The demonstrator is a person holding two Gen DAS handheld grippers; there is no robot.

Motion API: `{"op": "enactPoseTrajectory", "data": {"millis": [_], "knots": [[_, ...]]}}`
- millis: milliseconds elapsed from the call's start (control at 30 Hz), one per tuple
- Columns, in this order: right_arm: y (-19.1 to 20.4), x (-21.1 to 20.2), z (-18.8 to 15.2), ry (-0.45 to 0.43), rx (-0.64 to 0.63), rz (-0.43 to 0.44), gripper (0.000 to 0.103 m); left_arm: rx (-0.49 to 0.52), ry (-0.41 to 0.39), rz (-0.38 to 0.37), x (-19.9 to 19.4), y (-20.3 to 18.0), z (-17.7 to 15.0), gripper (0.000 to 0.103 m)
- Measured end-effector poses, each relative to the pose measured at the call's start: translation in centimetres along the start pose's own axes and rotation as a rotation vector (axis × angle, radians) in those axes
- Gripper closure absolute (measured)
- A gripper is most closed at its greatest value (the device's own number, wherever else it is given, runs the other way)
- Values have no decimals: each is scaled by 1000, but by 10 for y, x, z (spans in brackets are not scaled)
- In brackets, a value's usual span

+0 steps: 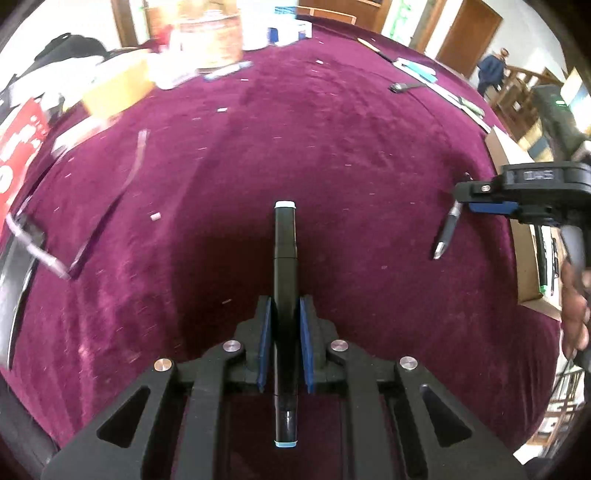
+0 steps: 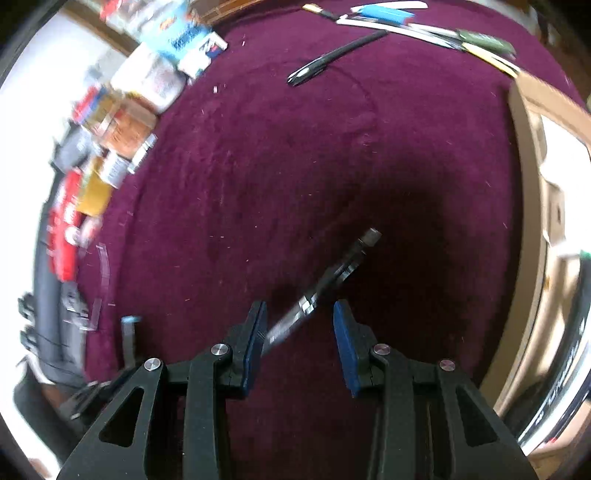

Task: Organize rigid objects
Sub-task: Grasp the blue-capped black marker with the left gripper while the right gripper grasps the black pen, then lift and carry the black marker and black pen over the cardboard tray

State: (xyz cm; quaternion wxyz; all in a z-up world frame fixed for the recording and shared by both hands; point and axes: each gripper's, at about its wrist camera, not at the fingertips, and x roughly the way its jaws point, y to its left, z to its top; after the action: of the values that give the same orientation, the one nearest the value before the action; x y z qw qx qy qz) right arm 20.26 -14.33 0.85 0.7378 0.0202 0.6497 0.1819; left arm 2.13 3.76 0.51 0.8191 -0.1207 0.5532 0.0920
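Note:
My left gripper [image 1: 285, 301] is shut on a black marker [image 1: 284, 251] with pale blue caps; the marker lies along the fingers and sticks out ahead over the maroon cloth [image 1: 332, 147]. Its blue cap [image 2: 130, 319] also shows low on the left in the right wrist view. My right gripper [image 2: 300, 303] has its blue pads apart. A grey pen with a silver end [image 2: 332, 273] lies slantwise between and ahead of them, its near end by the left pad. I cannot tell whether it touches. From the left wrist, the right gripper [image 1: 461, 194] hangs over that pen [image 1: 447, 232].
An open cardboard box [image 2: 532, 147] stands at the cloth's right edge. Boxes and packets [image 2: 129, 122] crowd the left side. A black pen [image 2: 332, 48] and a row of pens and papers [image 2: 424, 29] lie at the far edge. A clear plastic strip [image 2: 103, 273] lies left.

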Motion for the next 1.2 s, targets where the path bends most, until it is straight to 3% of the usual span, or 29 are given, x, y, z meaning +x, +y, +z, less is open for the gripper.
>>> {"op": "enactPoseTrajectory", "data": {"millis": [67, 133, 200, 333, 600, 1200], "knots": [[14, 3, 1, -15, -59, -73, 69, -12, 1, -3, -1, 7, -6, 91], [27, 7, -1, -26, -134, -143, 79, -19, 0, -5, 0, 12, -9, 91], [36, 8, -7, -44, -229, -180, 82, -22, -4, -10, -1, 14, -11, 91], [33, 0, -22, -41, -240, -130, 94, -17, -5, -17, 0, 15, -13, 91], [33, -16, -61, -38, -249, -43, 94, -36, -8, -54, -4, 18, -13, 91], [54, 3, -81, -31, -420, -113, 94, -97, 20, 5, -6, 23, -34, 90]]}}
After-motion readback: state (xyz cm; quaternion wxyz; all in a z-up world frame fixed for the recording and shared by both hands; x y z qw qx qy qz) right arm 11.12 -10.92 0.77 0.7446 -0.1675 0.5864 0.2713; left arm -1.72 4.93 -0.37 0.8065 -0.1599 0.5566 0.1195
